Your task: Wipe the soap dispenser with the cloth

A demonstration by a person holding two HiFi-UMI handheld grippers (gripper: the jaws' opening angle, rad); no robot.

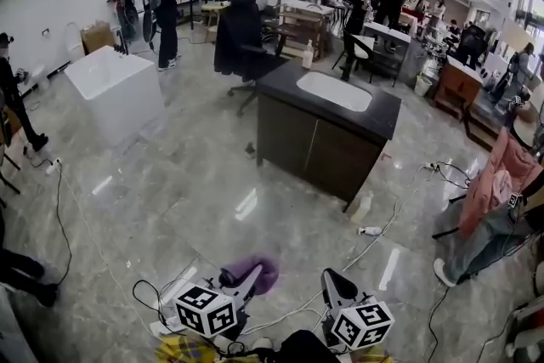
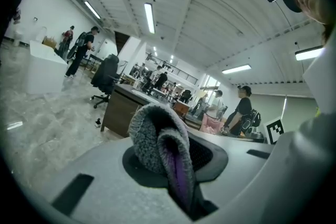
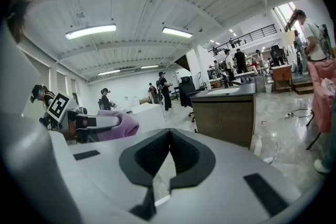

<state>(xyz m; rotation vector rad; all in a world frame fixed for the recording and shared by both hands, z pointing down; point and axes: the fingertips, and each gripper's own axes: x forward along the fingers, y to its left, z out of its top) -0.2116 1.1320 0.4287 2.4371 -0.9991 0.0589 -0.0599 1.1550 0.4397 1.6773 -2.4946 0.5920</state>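
The soap dispenser (image 1: 308, 55), a pale bottle, stands on the far left corner of the dark sink cabinet (image 1: 293, 127), well ahead of both grippers. My left gripper (image 1: 242, 285) at the bottom of the head view is shut on a purple and grey cloth (image 1: 255, 272). In the left gripper view the fleecy cloth (image 2: 157, 139) bulges out between the jaws. My right gripper (image 1: 331, 280) hangs beside it, shut with nothing in it. In the right gripper view its jaws (image 3: 168, 139) meet, and the purple cloth (image 3: 118, 124) shows at the left.
A white sink basin (image 1: 333, 89) is set into the cabinet top. A white tub (image 1: 115, 89) stands at left and a black office chair (image 1: 240, 38) behind the cabinet. Cables (image 1: 387, 225) and a small bottle (image 1: 363, 207) lie on the marble floor. Several people stand around.
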